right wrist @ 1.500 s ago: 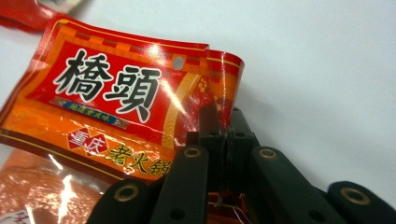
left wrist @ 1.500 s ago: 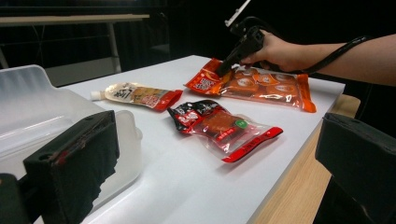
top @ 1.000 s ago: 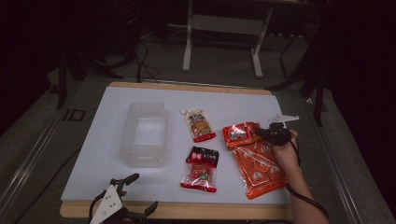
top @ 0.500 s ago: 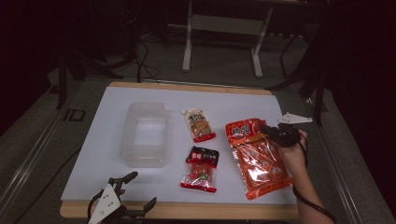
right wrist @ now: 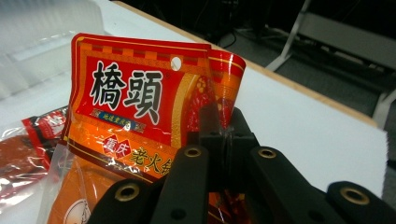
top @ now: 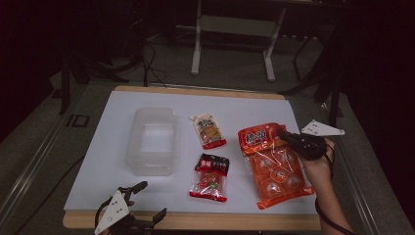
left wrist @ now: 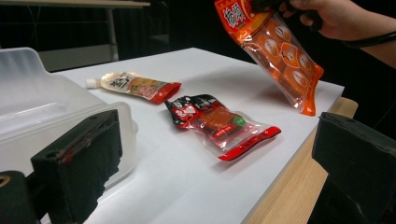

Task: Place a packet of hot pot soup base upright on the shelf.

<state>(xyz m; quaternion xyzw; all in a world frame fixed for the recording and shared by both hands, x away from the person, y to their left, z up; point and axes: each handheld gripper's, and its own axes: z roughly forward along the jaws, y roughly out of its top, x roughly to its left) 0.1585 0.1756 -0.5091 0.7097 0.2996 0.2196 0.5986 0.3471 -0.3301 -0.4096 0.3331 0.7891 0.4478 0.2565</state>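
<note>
The right gripper [top: 286,137] is clamped on the top corner of the orange packet [top: 276,164], a glossy pouch with a red header, bold black characters and a punched hole. The packet hangs from the jaws, lifted, its bottom edge near the white board [top: 161,98]. Left of it lie one red-black packet [top: 210,177], one pale sauce pouch [top: 209,130] and one clear container [top: 150,141]. The left gripper [top: 142,203] rests with jaws apart.
</note>
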